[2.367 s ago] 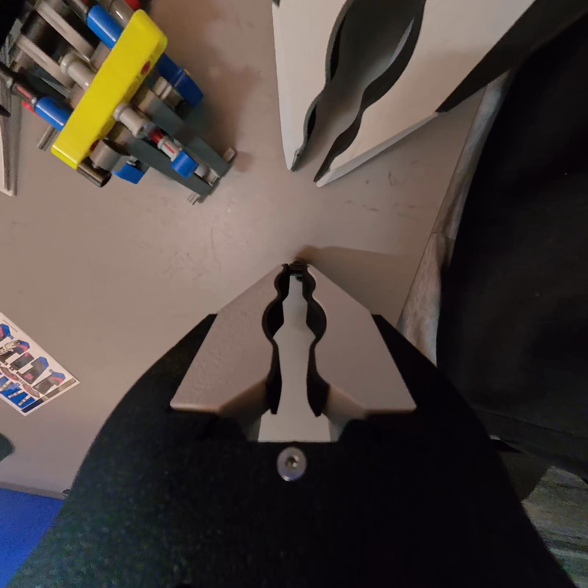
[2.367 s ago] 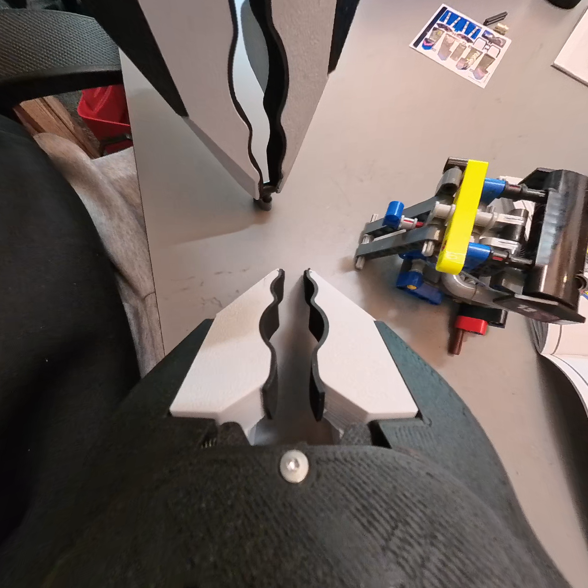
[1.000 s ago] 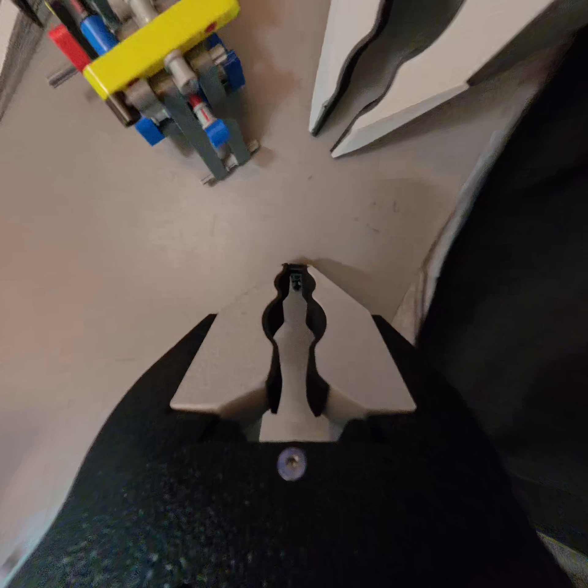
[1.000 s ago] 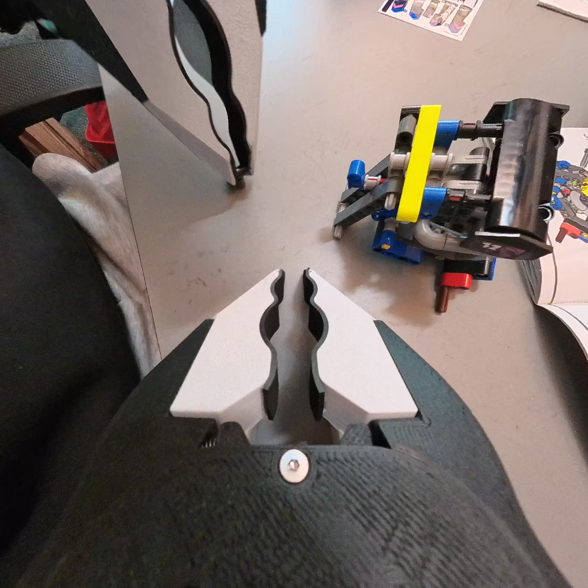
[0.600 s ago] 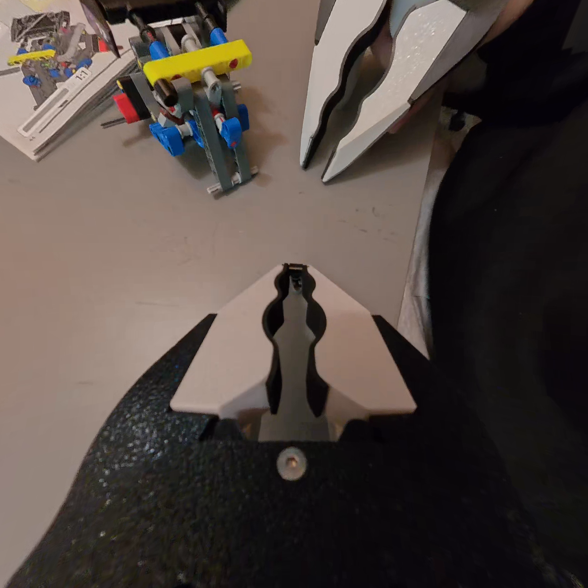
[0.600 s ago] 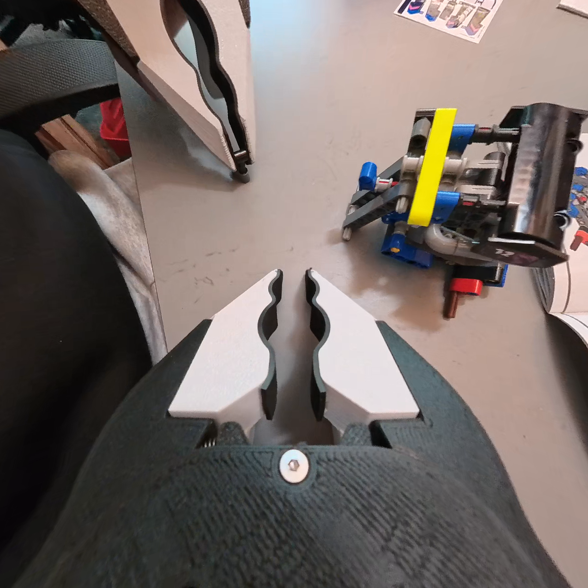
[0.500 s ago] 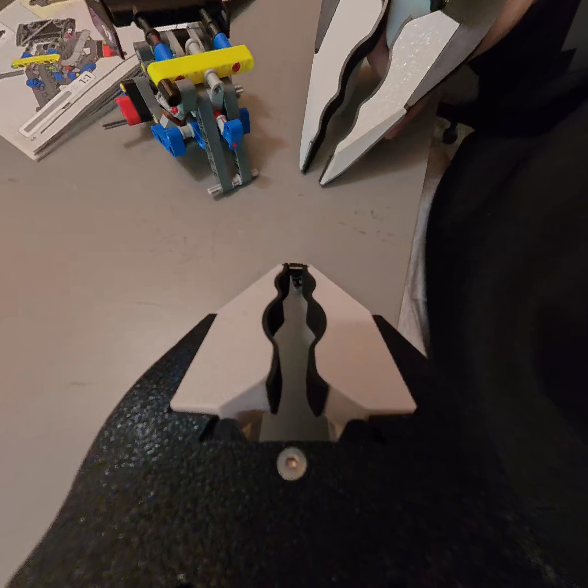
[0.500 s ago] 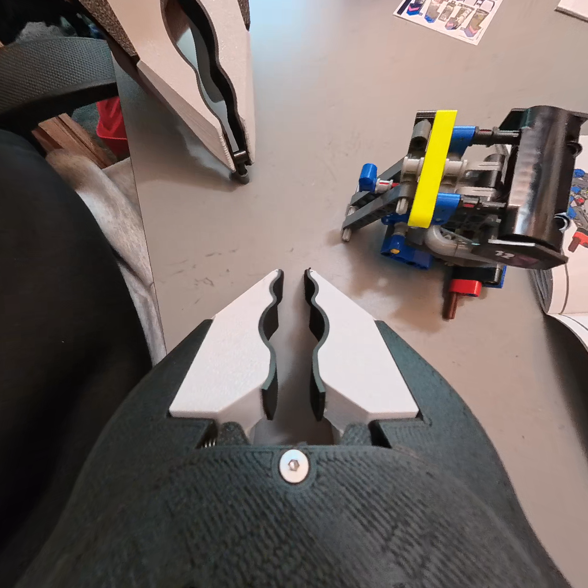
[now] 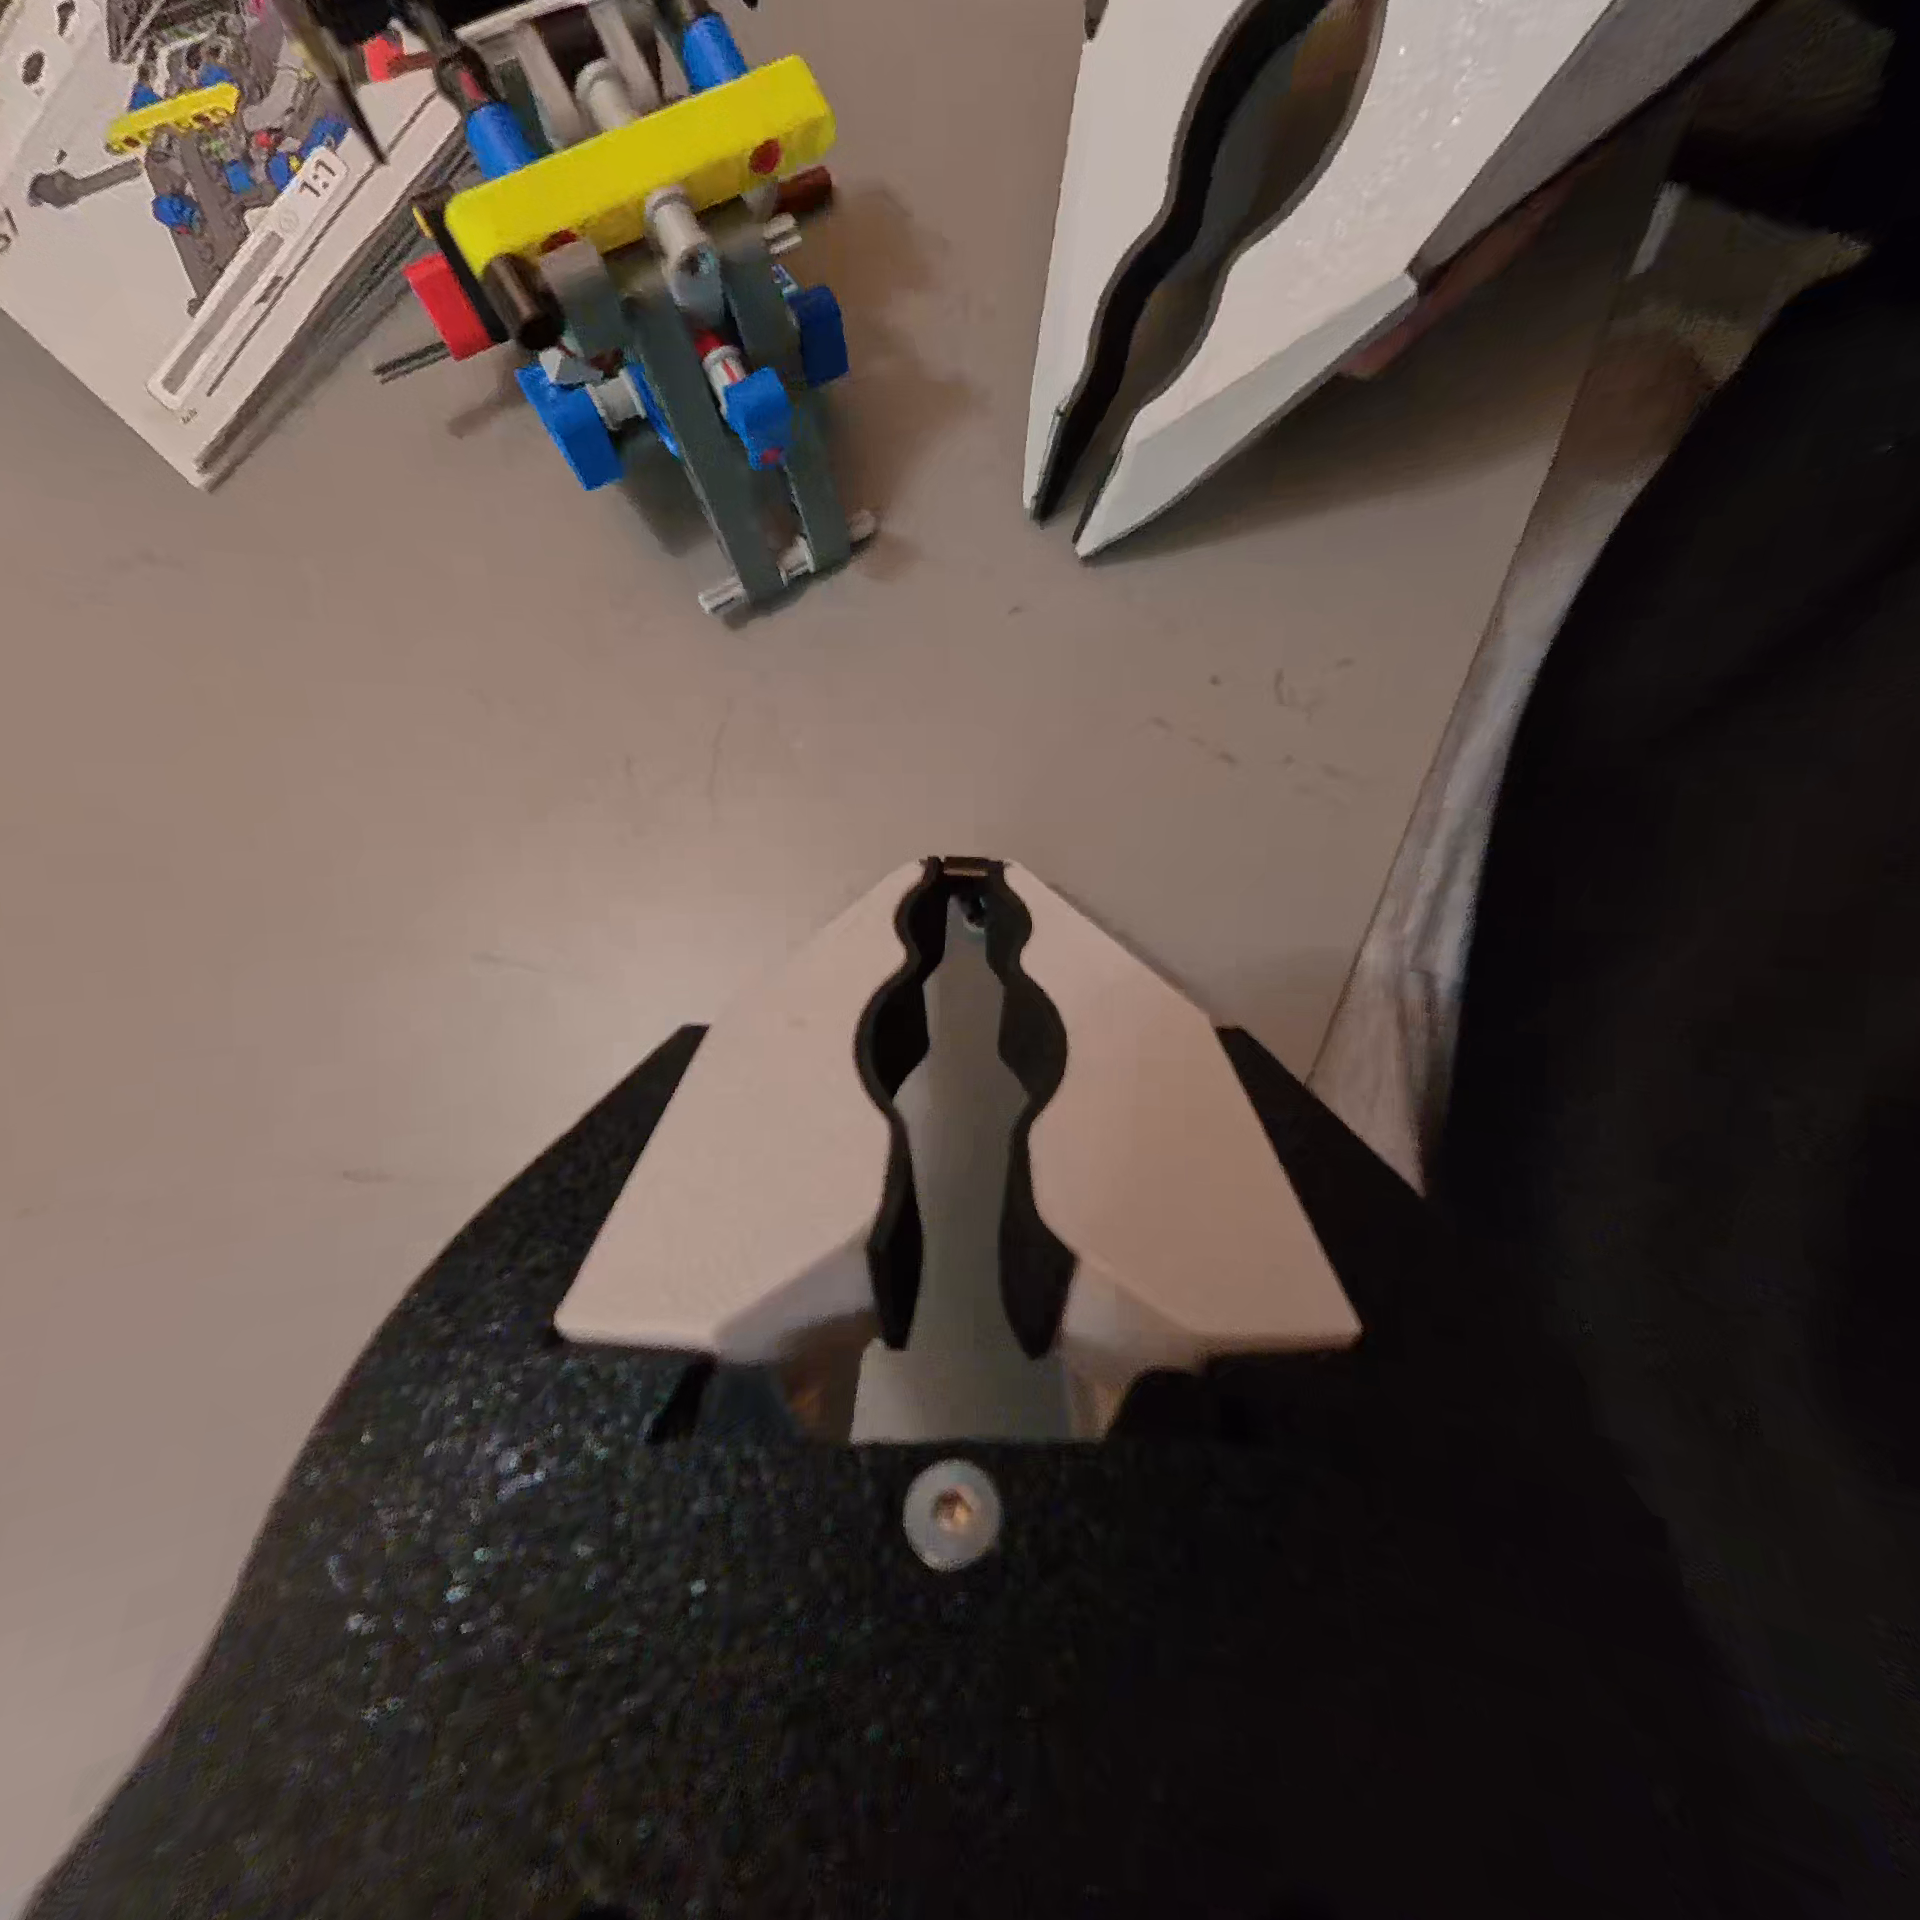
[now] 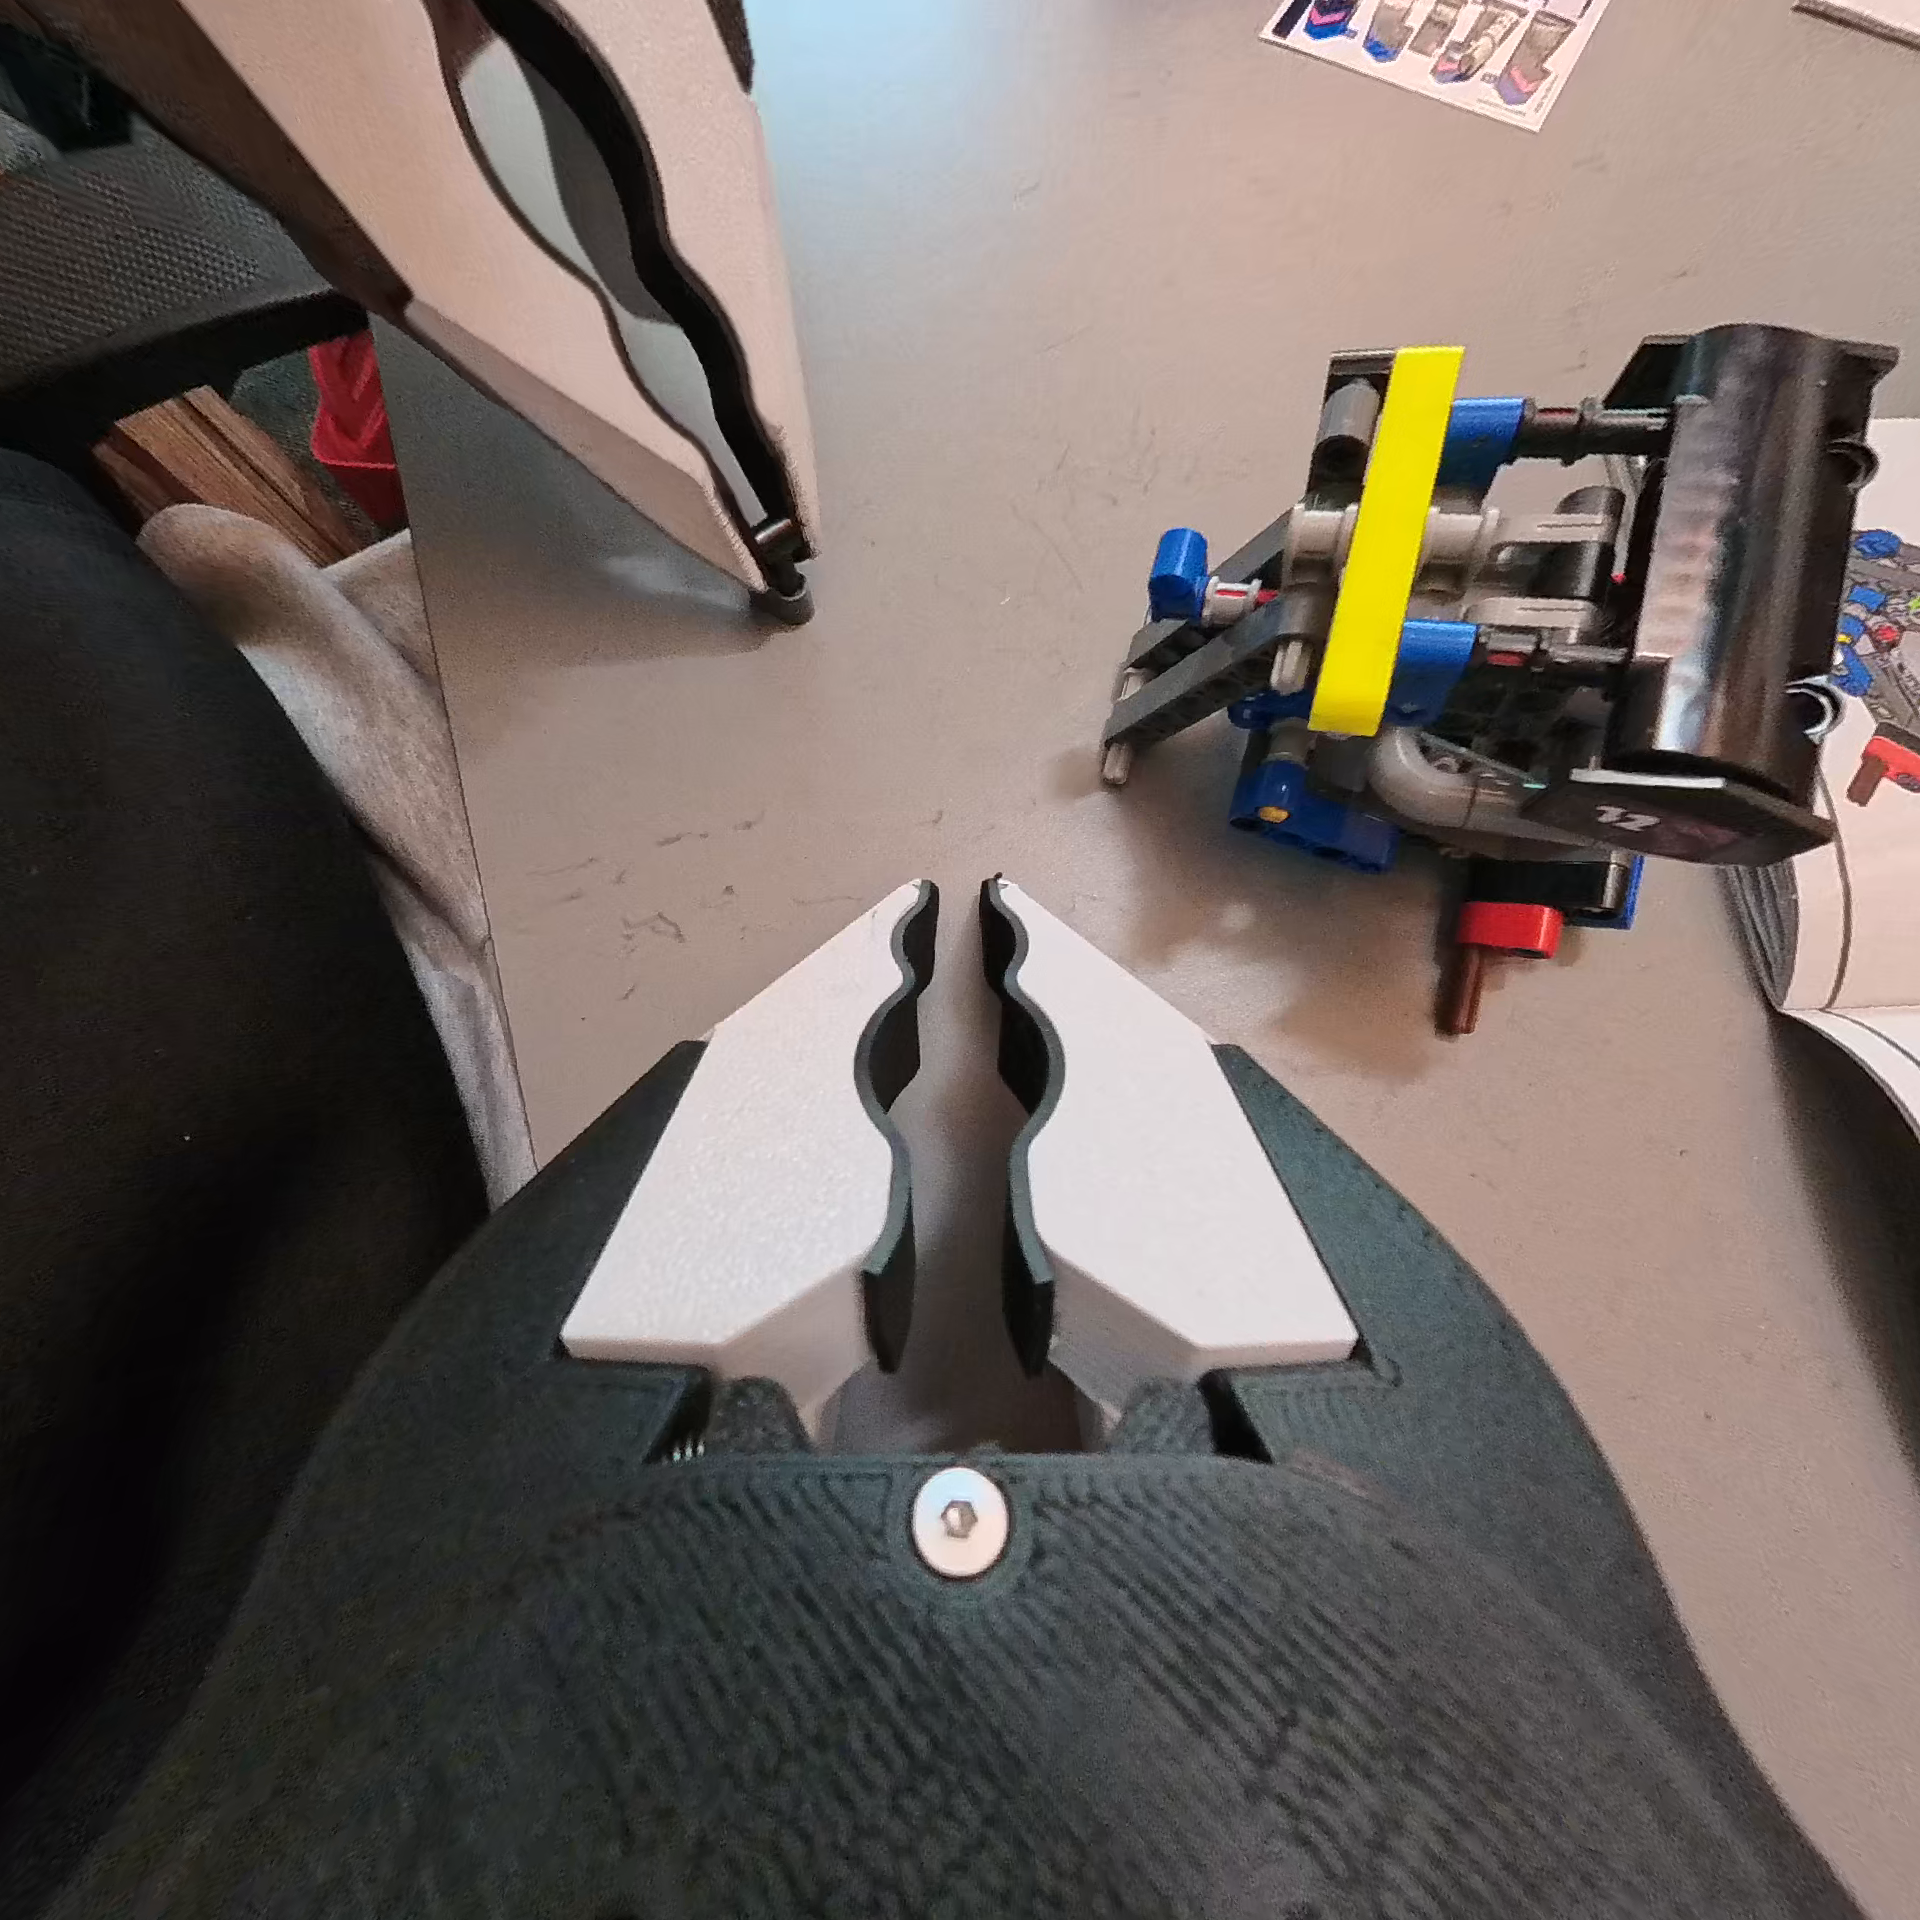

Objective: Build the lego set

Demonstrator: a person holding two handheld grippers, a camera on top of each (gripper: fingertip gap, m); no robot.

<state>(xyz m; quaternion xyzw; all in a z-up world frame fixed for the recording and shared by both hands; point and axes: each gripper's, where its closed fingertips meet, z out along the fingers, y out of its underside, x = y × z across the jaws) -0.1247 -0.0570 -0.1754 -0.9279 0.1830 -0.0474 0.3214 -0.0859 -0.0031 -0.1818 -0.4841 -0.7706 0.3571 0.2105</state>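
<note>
Left gripper [image 9: 966, 868] clamped on a small dark pin [image 10: 781, 569]; right gripper [image 10: 958, 894] slightly open, empty. Worth keeping pin upright near model [image 10: 1455, 644].

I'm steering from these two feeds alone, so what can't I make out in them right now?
- Small dark piece in the left tongs: too small to identify in either view.
- Toy model: its far end is cut off by the top edge of the left view.
- Booklet: mostly cut off by the right edge of the right view.
</note>
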